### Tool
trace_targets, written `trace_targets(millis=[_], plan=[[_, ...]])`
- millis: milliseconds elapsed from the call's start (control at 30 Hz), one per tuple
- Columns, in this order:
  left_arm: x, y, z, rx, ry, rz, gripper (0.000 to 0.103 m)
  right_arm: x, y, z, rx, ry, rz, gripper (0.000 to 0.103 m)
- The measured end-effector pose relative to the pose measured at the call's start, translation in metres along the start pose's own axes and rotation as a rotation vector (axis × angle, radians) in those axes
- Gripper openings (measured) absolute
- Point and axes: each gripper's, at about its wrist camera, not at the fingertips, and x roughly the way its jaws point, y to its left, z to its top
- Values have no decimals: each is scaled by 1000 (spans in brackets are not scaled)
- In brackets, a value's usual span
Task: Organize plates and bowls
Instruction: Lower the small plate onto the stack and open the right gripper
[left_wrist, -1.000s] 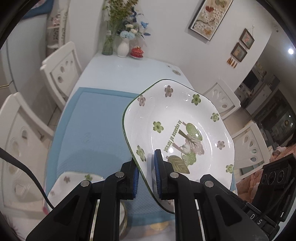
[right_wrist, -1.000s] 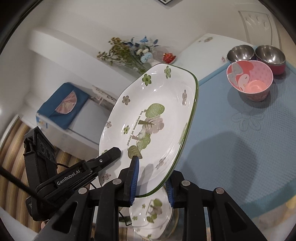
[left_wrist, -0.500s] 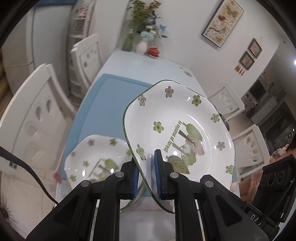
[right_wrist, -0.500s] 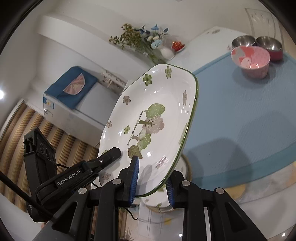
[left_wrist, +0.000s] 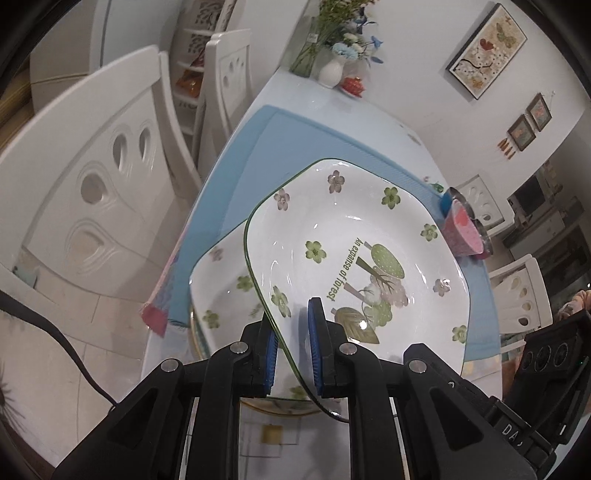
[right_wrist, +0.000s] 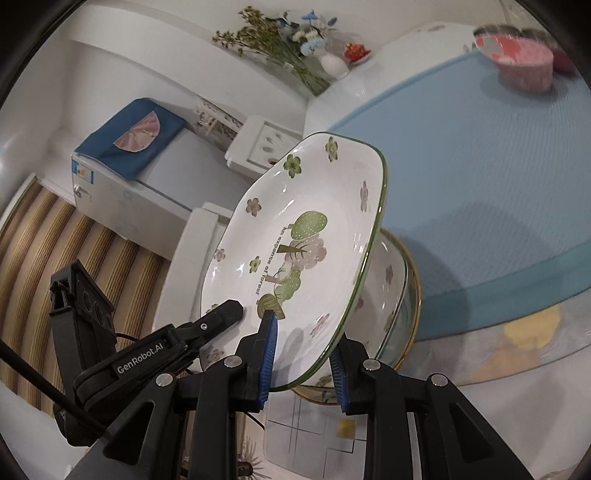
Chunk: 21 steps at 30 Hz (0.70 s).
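Observation:
A white plate (left_wrist: 354, 258) with a green rim, flowers and a forest print hangs tilted above the table's near edge. My left gripper (left_wrist: 293, 321) is shut on its near rim. My right gripper (right_wrist: 301, 332) is shut on the opposite rim of the same plate (right_wrist: 303, 251). In the right wrist view the left gripper (right_wrist: 221, 314) shows at the plate's lower left edge. Directly under the held plate lies a stack of matching plates (left_wrist: 218, 280), also seen as a gold-rimmed stack (right_wrist: 395, 288). A pink bowl (right_wrist: 521, 59) stands at the far right of the blue mat (right_wrist: 480, 166).
White chairs (left_wrist: 92, 166) stand close along the table's left side. A vase of flowers (left_wrist: 328, 70) and a small red dish sit at the table's far end. Metal bowls lie blurred behind the pink bowl (left_wrist: 461, 232). A fridge (right_wrist: 122, 173) is beyond the table.
Both grippers have carried the plate down and toward the table's near edge. The stack of matching plates has come into view right beneath it. The grips are unchanged.

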Motion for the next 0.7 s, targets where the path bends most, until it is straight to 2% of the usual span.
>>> trace_targets(millis=[167,533,700], plan=[[15,12,-9,2,4,19,12,23,-11,-7,5,21,-5,25],[32,27,-18,-25,-11,14,12,44,-18,-9,-27,82,-43,27],[41,36,-19,-62,29,14,12,51,-15,-4,-36,111,-44,29]])
